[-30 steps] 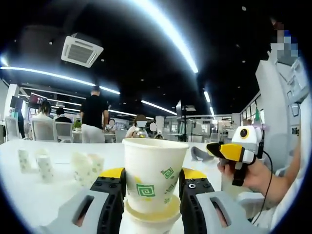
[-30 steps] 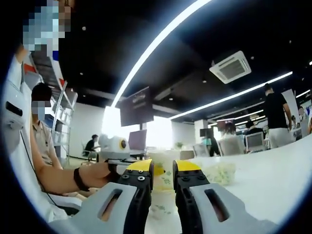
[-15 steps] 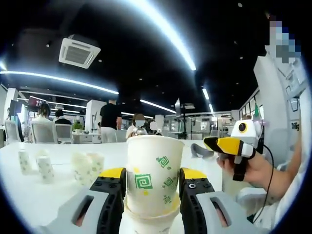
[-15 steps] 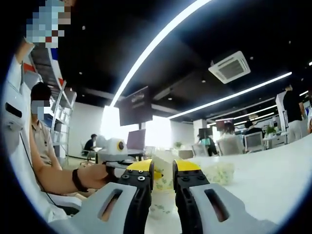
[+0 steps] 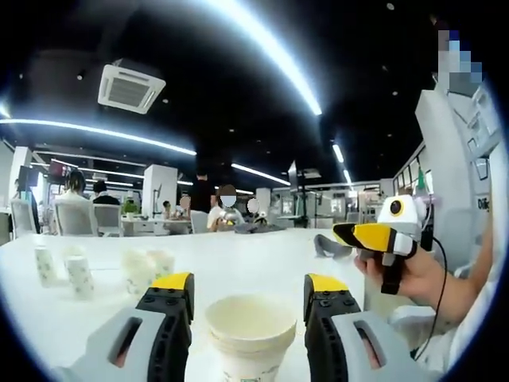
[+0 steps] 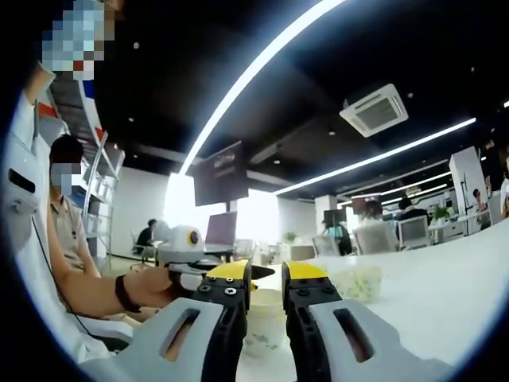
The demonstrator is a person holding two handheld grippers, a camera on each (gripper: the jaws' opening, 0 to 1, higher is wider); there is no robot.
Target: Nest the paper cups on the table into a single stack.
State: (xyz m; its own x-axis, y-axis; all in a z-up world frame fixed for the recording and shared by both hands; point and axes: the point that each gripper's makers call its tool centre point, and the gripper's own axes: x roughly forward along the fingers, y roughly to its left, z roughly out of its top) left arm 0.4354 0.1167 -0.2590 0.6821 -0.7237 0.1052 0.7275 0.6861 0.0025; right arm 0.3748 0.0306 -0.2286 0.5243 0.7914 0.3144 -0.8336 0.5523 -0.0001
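Nesting step: stack of cups (image 5: 250, 334) upright on worktop (image 5: 254, 259) between spread fingers of left gripper (image 5: 249, 296). Right gripper (image 6: 266, 280) fingers pressed near together. Next: fetch loose cups (image 5: 147, 269) at far left.

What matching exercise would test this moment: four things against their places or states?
Things:
1. stack of cups
2. left tool
3. right tool
4. loose cups

Places or states:
A. jaws nearly together
B. standing far off on the table, to the left in the left gripper view
C. jaws wide apart, gripping nothing
D. upright between the left tool's jaws, not gripped

Pairs: 1-D, 2-C, 3-A, 4-B
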